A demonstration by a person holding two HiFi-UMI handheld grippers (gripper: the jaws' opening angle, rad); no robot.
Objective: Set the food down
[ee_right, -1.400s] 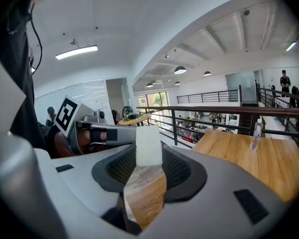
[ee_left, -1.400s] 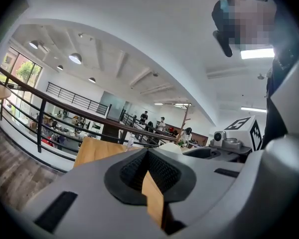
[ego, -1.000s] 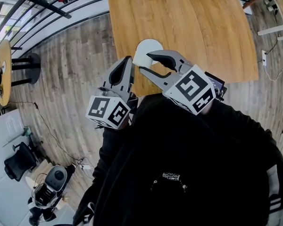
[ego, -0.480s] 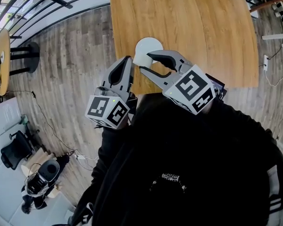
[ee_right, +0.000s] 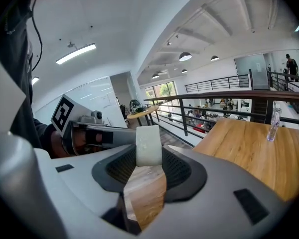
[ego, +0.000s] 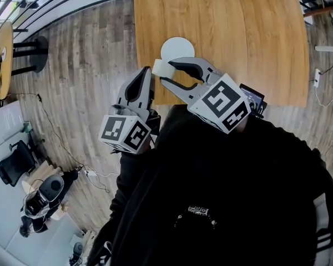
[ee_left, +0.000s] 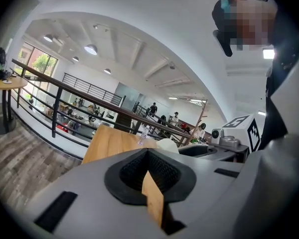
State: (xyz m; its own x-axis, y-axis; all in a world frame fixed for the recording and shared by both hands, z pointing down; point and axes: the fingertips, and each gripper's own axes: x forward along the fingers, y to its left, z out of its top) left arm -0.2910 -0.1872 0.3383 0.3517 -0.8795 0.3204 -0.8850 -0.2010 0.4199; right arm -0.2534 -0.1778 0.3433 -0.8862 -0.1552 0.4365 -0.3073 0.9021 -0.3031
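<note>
Since the earlier frame, the white plate point(ego: 178, 47) sits higher in the head view. The food block point(ego: 159, 67) no longer overlaps the plate. It now shows just below and left of the plate rim, over the near corner of the wooden table point(ego: 238, 32).

1. Left gripper point(ego: 147, 73): jaws together, nothing between them. It points toward the table edge, just beside the block, and takes no part in the hold.

2. Food block: a pale, squared piece, held in the air at the jaw tips and not yet on the plate. Its surface looks slightly moist and finely grained. Judged properties: light, soft, easily dented or crumbled, possibly slippery. The best hold is across two opposite flat faces, near mid-height, with only enough squeeze to keep it from sliding. Pressure on a corner risks breaking a piece off.

3. Right gripper point(ee_right: 148, 159): jaws set wide and clamped on the block, one pad on each side face. The upper part of the block stands clear above the pads.

4. Writing: none can be read. Each gripper's cube carries black-and-white square markers only. A small emblem on the person's dark top point(ego: 222, 193) is too small to read. The clear bottle point(ee_right: 273, 125) further along the table shows no legible label.
</note>
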